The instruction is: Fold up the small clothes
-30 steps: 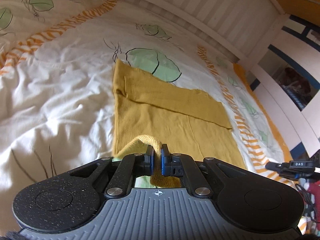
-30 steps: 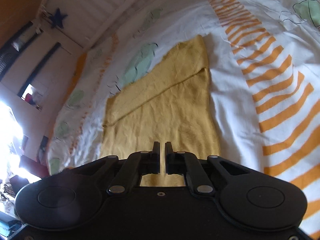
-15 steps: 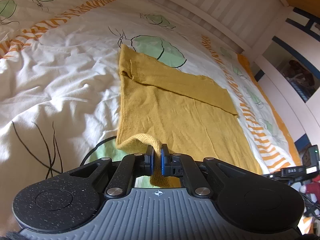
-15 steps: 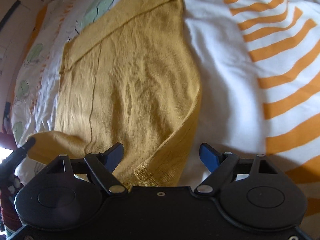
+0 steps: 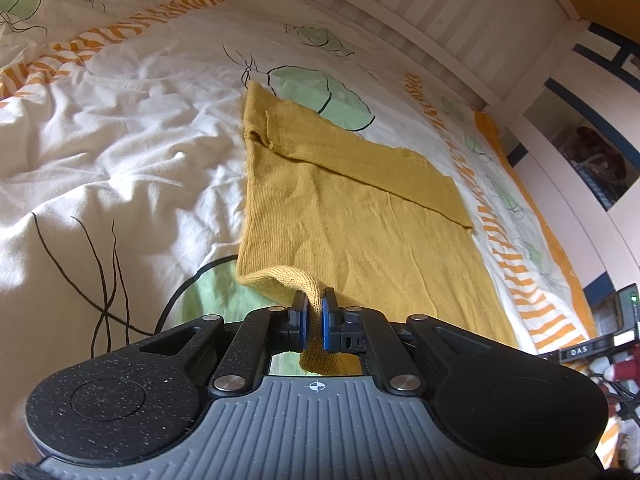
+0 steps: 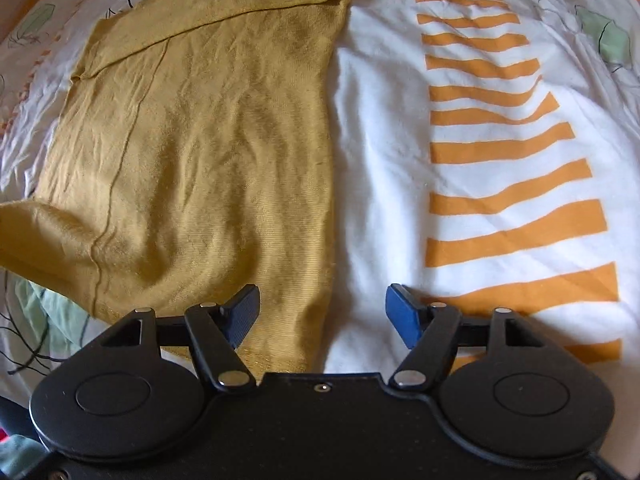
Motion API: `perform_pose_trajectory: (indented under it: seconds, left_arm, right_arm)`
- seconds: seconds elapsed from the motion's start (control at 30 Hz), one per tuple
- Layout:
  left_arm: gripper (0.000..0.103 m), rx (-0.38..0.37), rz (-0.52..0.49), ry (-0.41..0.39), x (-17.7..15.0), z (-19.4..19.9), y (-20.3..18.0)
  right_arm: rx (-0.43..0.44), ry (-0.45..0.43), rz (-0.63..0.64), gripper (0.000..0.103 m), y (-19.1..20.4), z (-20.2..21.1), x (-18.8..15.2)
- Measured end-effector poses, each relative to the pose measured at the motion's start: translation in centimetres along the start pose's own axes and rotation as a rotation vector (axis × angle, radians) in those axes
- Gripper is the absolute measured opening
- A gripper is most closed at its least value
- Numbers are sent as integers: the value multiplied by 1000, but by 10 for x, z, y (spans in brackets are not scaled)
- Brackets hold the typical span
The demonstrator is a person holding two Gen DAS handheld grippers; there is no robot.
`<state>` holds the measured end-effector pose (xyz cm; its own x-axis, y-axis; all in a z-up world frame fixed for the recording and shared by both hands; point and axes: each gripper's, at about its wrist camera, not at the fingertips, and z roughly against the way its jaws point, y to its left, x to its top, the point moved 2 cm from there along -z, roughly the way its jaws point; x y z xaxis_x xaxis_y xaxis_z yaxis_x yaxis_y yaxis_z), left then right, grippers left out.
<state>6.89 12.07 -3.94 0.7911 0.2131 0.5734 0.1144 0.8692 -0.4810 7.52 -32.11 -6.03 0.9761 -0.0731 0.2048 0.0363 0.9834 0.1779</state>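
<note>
A mustard-yellow knit garment [image 5: 352, 216] lies spread on the bed, its far part folded over in a diagonal band. My left gripper [image 5: 315, 320] is shut on the garment's near ribbed corner, lifted slightly off the duvet. In the right wrist view the garment [image 6: 208, 132] fills the left half. My right gripper [image 6: 322, 312] is open and low over the garment's near right edge, with the left finger over the cloth and the right finger over white duvet.
The bed has a white duvet [image 5: 100, 168] with green leaf prints and orange stripes [image 6: 504, 160]. A white slatted bed rail [image 5: 440, 12] runs along the far side. A white and blue frame [image 5: 580, 184] stands at the right.
My right gripper let go of the garment edge and opened, then dropped closer to the bed. My left gripper stayed shut on the corner and shifted slightly nearer.
</note>
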Motion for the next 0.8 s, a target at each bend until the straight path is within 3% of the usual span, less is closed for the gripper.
perform_pose_trajectory:
  seconds: [0.2,0.23,0.3,0.33,0.43,0.53,0.8]
  left_arm:
    - [6,6,-2,8,-2,-1,2]
    - [6,7,-1,10,-3,-1,3]
    - [6,8,4,14,-5,-3,5]
    - [6,9,6,15,-5,-3,5]
    - [6,8,15,6,-5,-1,6]
    - [6,-20,51,-13,5,4,8]
    - [6,-74,76,-122,70,3,0]
  right_arm:
    - [83,32,-32,73,4,-13,-5]
    - [88,30,-28,67,4,-13,-6]
    - [100,40,-21,38,3,-14,-8]
    - [118,47,-29,10,0,-14,-9]
    - [163,3,-48,10,-5,-8,-13]
    - [275,-96,-107,10,-9,9,-6]
    - [508,-392,-240,10,-26,53,41]
